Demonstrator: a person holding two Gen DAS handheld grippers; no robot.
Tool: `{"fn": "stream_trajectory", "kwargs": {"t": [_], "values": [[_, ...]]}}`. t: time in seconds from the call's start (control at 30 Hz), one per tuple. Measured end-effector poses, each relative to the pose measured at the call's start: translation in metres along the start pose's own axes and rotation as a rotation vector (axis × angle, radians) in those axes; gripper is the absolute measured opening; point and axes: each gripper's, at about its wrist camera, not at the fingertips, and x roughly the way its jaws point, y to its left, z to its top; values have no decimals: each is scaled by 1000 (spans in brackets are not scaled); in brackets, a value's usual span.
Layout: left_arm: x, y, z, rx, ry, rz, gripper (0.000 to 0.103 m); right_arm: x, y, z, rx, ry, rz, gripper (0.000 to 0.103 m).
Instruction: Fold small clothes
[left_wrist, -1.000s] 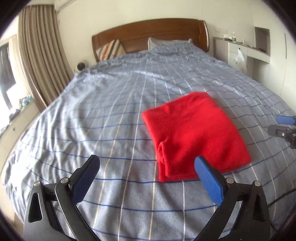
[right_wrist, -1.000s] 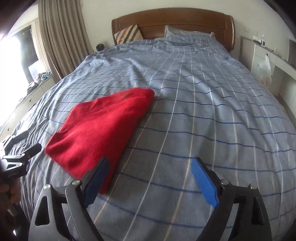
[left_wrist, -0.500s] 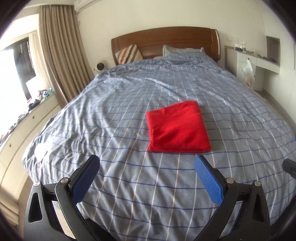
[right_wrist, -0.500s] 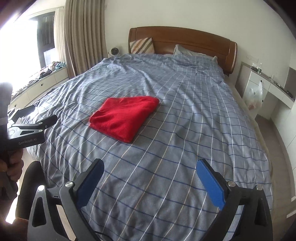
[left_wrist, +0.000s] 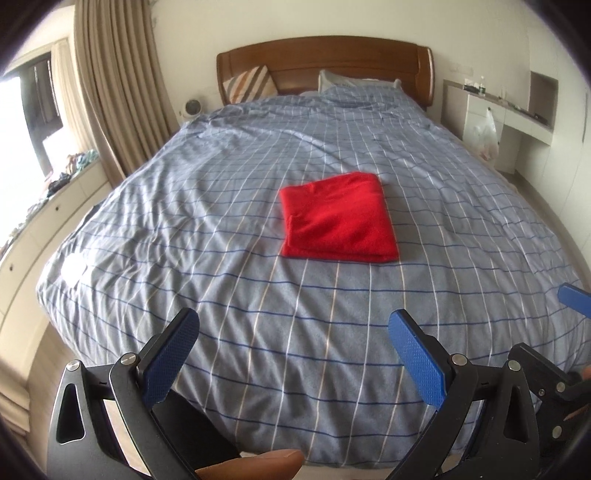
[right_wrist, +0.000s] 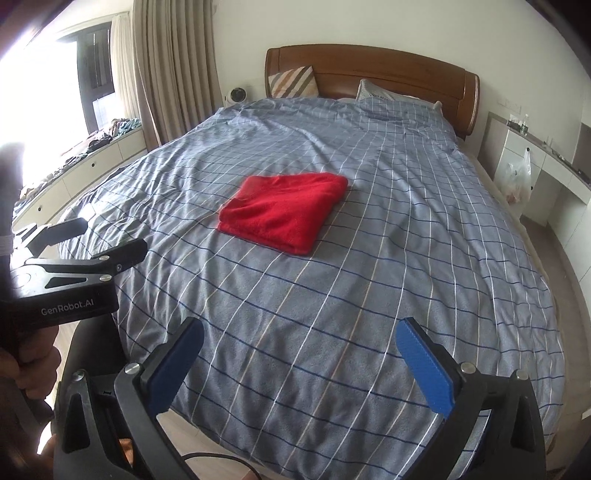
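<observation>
A red garment (left_wrist: 338, 218), folded into a flat rectangle, lies near the middle of the blue checked bed cover (left_wrist: 221, 206). The right wrist view shows the same garment (right_wrist: 284, 212) left of centre. My left gripper (left_wrist: 293, 325) hangs open over the foot of the bed, well short of the garment, with nothing between its blue pads. My right gripper (right_wrist: 301, 330) is also back at the bed's foot. Its jaws are opening wide and hold nothing. The left gripper's body (right_wrist: 74, 254) shows at the left of the right wrist view, in a person's hand (right_wrist: 29, 369).
A wooden headboard (left_wrist: 325, 62) with a striped cushion (left_wrist: 251, 86) and a pillow stands at the far end. Beige curtains (left_wrist: 122, 92) and a low window cabinet (right_wrist: 92, 158) strewn with clothes line the left. A white desk (left_wrist: 491, 110) with a plastic bag stands on the right.
Both grippers have drawn back and up from the red garment to the foot of the bed. The garment lies where it was. The right jaws have spread a little wider.
</observation>
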Motion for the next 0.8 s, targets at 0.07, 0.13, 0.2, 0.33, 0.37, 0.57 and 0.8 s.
{"fn": "stream_trajectory", "kwargs": {"t": [0.07, 0.13, 0.2, 0.33, 0.37, 0.57, 0.8], "values": [[-4, -1, -2, 5, -4, 6, 103, -3, 2, -1, 9, -3, -1, 102], [-10, -3, -4, 15, -10, 21, 103, -8, 4, -1, 5, -12, -11, 102], [-15, -3, -4, 21, -13, 25, 103, -12, 7, 0, 2, -16, -30, 102], [-22, 0, -4, 11, -22, 10, 103, -15, 11, 5, 2, -23, -36, 102], [-23, 0, -3, 11, -25, 7, 103, -14, 11, 6, 0, -24, -34, 102], [-19, 2, -4, 14, -32, 25, 103, -11, 14, 6, -8, -18, -39, 102], [-24, 0, -5, 14, -62, 7, 103, -11, 10, 7, 5, -20, -45, 102]]}}
